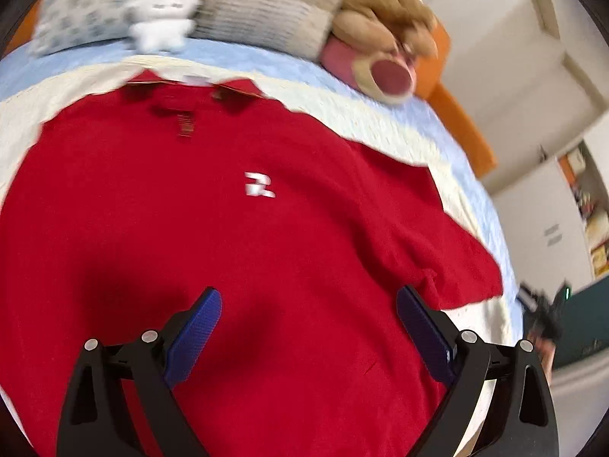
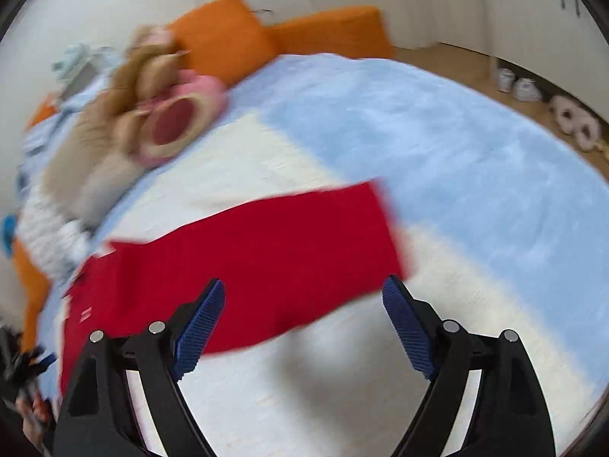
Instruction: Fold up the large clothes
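Red shirt, white logo; cream blanket; pale blue bedcover

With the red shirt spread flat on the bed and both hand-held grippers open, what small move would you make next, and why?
Probably lower the right hand-held gripper onto the red shirt's sleeve to fold it inward: it lies flat and unfolded, and nothing is gripped.

The left gripper pointed steeply downward, its blue-padded fingers spread wide with nothing between them. The right gripper was angled down likewise, its jaws wide apart and empty, gripping nothing.
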The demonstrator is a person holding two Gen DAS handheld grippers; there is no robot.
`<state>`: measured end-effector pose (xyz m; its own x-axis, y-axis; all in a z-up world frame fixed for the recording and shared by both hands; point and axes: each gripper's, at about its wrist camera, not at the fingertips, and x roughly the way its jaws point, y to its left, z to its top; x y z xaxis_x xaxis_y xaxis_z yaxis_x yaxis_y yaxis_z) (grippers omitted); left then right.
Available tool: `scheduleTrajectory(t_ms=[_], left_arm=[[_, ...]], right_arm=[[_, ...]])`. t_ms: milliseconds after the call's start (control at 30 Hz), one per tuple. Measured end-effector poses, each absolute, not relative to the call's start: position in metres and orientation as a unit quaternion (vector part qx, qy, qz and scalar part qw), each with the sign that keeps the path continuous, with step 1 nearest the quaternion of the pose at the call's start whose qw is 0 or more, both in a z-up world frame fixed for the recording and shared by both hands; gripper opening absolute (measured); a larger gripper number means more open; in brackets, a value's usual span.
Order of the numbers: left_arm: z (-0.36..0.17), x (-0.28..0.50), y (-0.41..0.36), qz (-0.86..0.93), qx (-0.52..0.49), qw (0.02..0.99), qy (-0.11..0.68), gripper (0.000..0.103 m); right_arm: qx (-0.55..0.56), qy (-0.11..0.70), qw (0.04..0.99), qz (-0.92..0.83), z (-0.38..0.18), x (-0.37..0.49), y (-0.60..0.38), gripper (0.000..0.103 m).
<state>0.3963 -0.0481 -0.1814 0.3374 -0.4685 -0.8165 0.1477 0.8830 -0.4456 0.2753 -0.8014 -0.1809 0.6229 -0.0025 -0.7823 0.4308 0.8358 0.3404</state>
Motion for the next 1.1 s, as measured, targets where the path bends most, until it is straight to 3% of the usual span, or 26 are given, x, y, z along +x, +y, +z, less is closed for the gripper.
scheduleTrajectory(t_ms=[200,300,333,367,467,500,667,867,1100], left_arm=[[-0.215,0.408,-0.092,-0.206,-0.139,0.781,0.573,0.094],[-0.229,0.401,-0.095,-0.212,-0.126,0.771,0.587,0.094],[-0.235,0.401,-0.095,-0.211,-0.12,0.77,0.591,0.094],[-0.239,0.401,-0.095,-0.208,-0.115,0.768,0.594,0.094],[-0.246,0.397,-0.08,-0.197,-0.121,0.764,0.603,0.094],[-0.245,0.397,-0.075,-0.196,-0.128,0.764,0.602,0.094],[-0.225,0.409,-0.063,-0.198,-0.145,0.773,0.585,0.094],[-0.205,0.448,-0.089,-0.23,-0.209,0.761,0.569,0.094],[-0.229,0.477,-0.114,-0.223,-0.327,0.721,0.569,0.094]], right_arm=[[0.306,0.456,0.822,-0.153,-0.221,0.316,-0.851,0.079],[0.273,0.477,0.822,-0.145,-0.231,0.334,-0.847,0.064],[0.256,0.486,0.824,-0.14,-0.234,0.343,-0.843,0.057],[0.24,0.497,0.822,-0.144,-0.236,0.353,-0.842,0.04],[0.261,0.5,0.814,-0.138,-0.237,0.357,-0.839,0.019],[0.261,0.488,0.823,-0.129,-0.228,0.354,-0.834,0.016],[0.248,0.432,0.865,-0.067,-0.168,0.331,-0.8,0.015],[0.178,0.358,0.91,0.105,-0.06,0.284,-0.683,0.015],[0.081,0.282,0.897,0.33,0.026,0.212,-0.519,0.015]])
